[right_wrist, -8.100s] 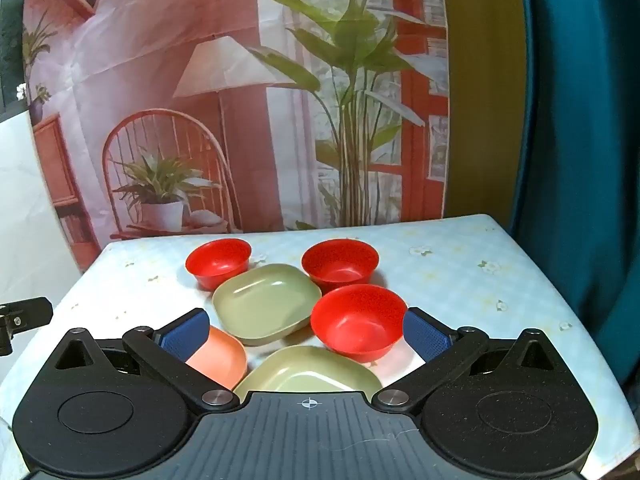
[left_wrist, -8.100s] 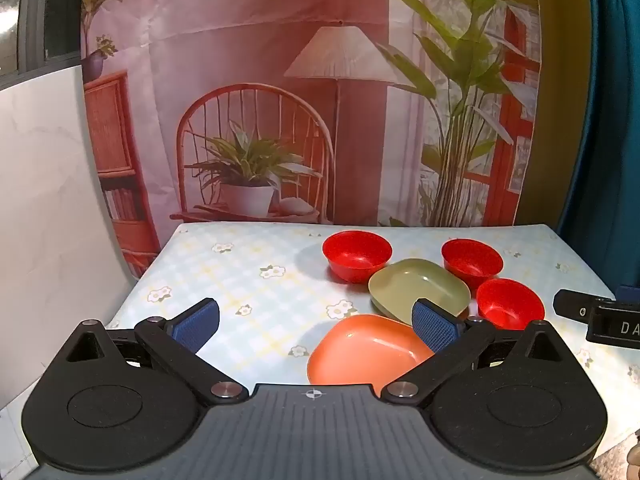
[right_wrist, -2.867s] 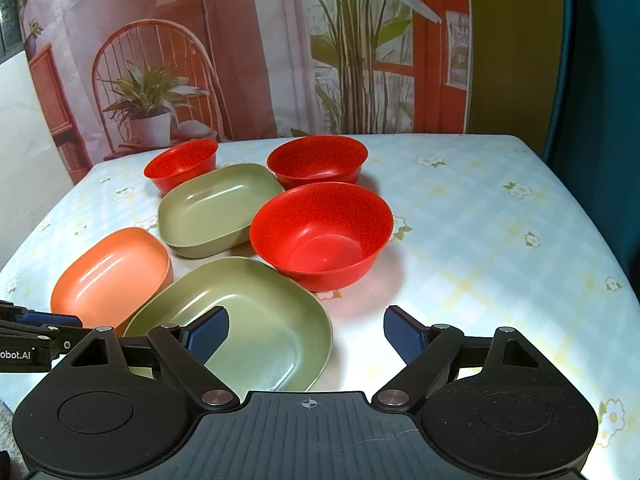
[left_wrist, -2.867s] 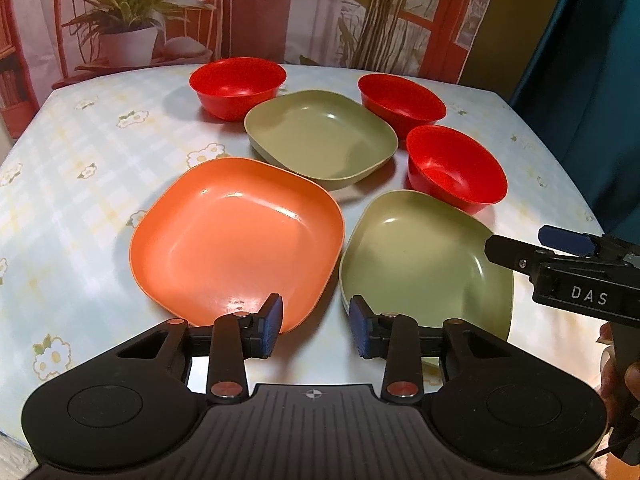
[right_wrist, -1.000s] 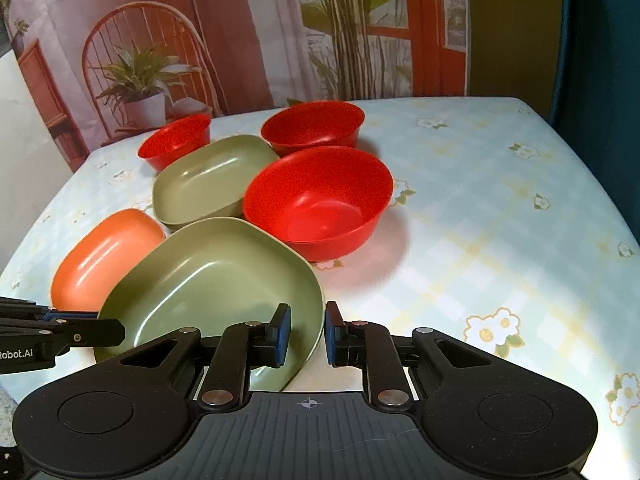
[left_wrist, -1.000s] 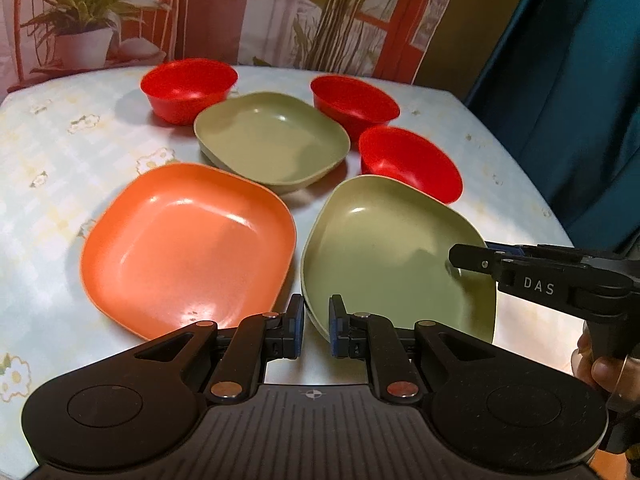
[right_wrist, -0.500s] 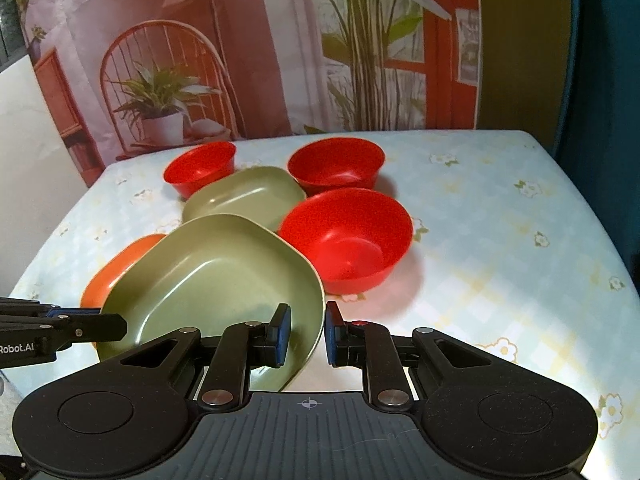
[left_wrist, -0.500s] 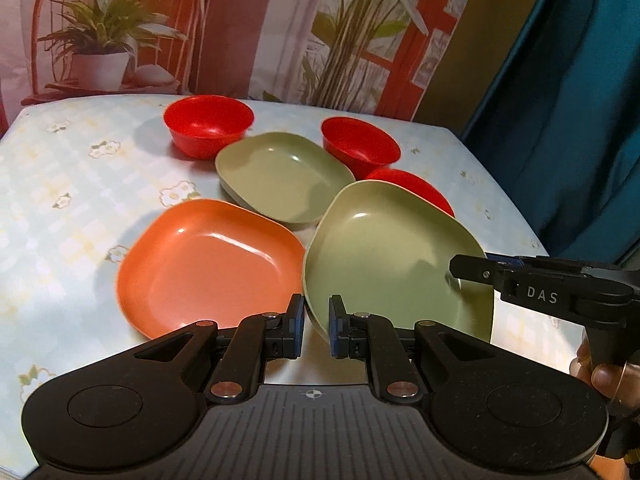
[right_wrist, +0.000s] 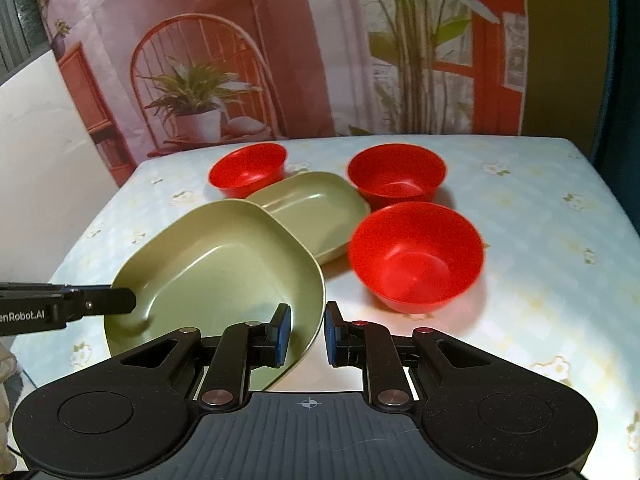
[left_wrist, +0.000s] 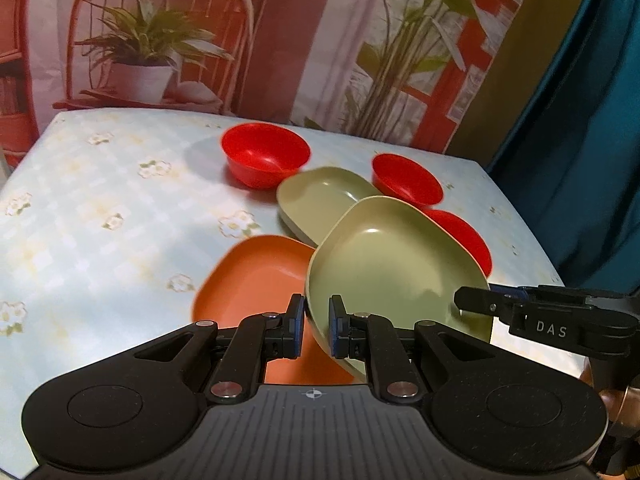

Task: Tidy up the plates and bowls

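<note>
My left gripper (left_wrist: 316, 326) and my right gripper (right_wrist: 306, 338) are both shut on opposite rims of an olive green plate (left_wrist: 394, 268), which also shows in the right wrist view (right_wrist: 224, 268). The plate is held tilted above the table. An orange plate (left_wrist: 260, 280) lies on the table below its left side. A second olive plate (left_wrist: 320, 196) (right_wrist: 316, 210) lies behind. Three red bowls stand around it: one at the back left (left_wrist: 265, 160) (right_wrist: 248, 170), one at the back right (left_wrist: 406, 180) (right_wrist: 396, 174), one nearer on the right (left_wrist: 464, 236) (right_wrist: 416, 254).
The table (left_wrist: 100, 208) has a pale checked cloth with flowers. A printed backdrop (left_wrist: 280, 40) hangs behind it and a teal curtain (left_wrist: 580, 140) is on the right. A white wall panel (right_wrist: 44, 140) stands at the left.
Both grippers have lifted the olive plate off the table and carried it up and toward the orange plate and the far olive plate. The other dishes have not moved.
</note>
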`<state>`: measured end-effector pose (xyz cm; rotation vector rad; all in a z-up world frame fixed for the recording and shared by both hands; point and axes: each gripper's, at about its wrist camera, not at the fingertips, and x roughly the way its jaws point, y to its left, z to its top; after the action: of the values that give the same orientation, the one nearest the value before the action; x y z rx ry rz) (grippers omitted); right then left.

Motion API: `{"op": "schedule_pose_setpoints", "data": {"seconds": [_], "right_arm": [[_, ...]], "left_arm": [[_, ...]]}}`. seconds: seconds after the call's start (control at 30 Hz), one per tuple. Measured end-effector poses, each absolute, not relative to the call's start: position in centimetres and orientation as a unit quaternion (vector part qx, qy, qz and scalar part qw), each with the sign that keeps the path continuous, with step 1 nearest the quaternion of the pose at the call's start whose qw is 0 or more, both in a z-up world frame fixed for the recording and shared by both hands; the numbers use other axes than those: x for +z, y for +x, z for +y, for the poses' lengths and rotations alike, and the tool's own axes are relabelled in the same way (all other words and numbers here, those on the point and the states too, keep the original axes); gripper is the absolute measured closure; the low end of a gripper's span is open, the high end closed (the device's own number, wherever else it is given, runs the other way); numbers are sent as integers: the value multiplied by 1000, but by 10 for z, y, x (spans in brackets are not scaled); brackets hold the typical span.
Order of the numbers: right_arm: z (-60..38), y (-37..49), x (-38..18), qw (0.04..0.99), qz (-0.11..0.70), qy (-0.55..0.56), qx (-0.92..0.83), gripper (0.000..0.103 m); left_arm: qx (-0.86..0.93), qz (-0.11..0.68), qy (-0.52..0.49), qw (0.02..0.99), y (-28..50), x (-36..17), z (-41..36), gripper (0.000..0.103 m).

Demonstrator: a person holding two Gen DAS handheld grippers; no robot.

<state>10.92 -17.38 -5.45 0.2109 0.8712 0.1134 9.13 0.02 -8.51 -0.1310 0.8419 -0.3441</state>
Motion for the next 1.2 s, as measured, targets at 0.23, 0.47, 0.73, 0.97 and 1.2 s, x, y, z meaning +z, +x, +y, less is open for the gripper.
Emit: {"op": "schedule_pose_setpoints", "data": {"seconds": [0.23, 0.47, 0.73, 0.97, 1.2], "right_arm": [[-156, 127, -56, 897, 422, 110, 67, 85], [-144, 148, -54, 898, 419, 112, 78, 85], [-126, 158, -62, 895, 425, 106, 82, 85], [-120, 166, -84, 892, 438, 88, 75, 85], [-114, 175, -97, 888, 449, 69, 76, 84]], "left_arm": [[-160, 400, -52, 901, 104, -78, 16, 89], [-151, 396, -47, 904, 115, -77, 32, 89], [-138, 416, -53, 897, 118, -93, 45, 89], [-134, 439, -65, 886, 114, -114, 46, 89], [-125, 454, -71, 879, 113, -127, 46, 89]]}}
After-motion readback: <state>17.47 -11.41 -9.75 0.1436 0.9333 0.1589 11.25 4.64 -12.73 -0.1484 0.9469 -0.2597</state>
